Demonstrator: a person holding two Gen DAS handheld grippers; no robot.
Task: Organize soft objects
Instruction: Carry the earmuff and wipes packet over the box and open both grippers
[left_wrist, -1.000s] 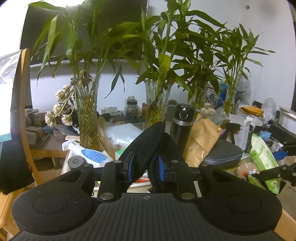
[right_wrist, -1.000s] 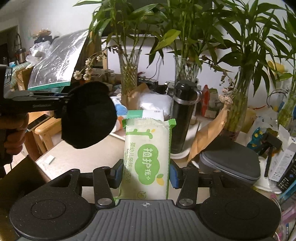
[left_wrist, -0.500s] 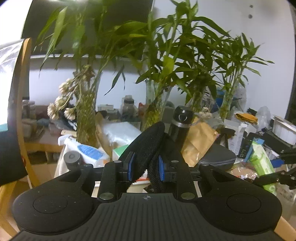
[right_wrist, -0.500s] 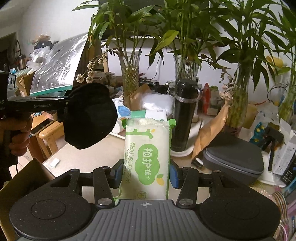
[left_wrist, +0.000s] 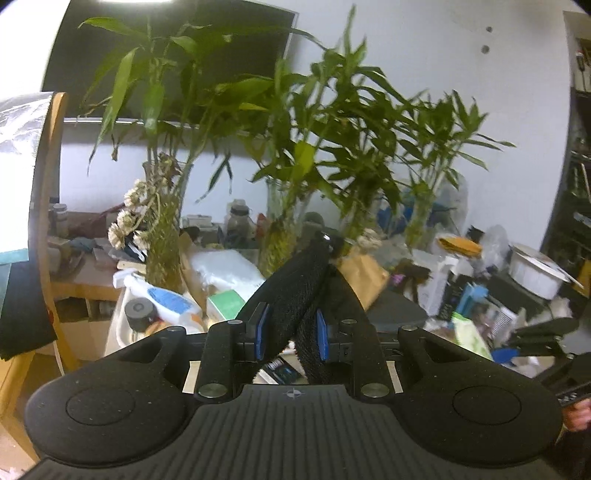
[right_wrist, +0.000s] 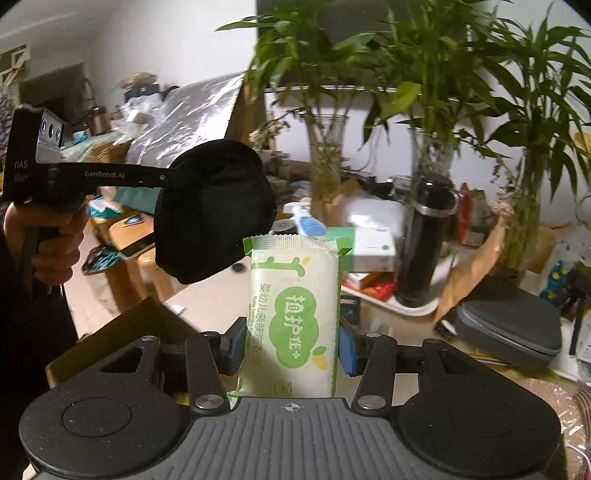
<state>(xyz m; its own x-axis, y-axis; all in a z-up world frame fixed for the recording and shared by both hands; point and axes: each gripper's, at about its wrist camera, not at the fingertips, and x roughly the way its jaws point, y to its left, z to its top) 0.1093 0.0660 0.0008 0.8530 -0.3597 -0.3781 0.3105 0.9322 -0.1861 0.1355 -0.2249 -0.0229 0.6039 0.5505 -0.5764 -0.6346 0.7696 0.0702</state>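
My left gripper (left_wrist: 290, 334) is shut on a black soft fabric pad (left_wrist: 295, 291), folded between the blue pads and held in the air. In the right wrist view the same black pad (right_wrist: 212, 210) hangs from the left gripper at the left, above the table's near corner. My right gripper (right_wrist: 292, 345) is shut on a white and green soft pack (right_wrist: 293, 317) with Chinese print, held upright above the table. The pack shows small at the right of the left wrist view (left_wrist: 471, 338).
A brown cardboard box (right_wrist: 122, 332) stands open below the black pad. On the beige table (right_wrist: 207, 295) are glass vases with bamboo (right_wrist: 327, 155), a black flask (right_wrist: 424, 240), a grey zip case (right_wrist: 509, 328), a brown paper bag (right_wrist: 469, 273) and boxes.
Both grippers have drawn back and to the left from the table with their loads. The cardboard box has come into the right wrist view. Both grips are unchanged.
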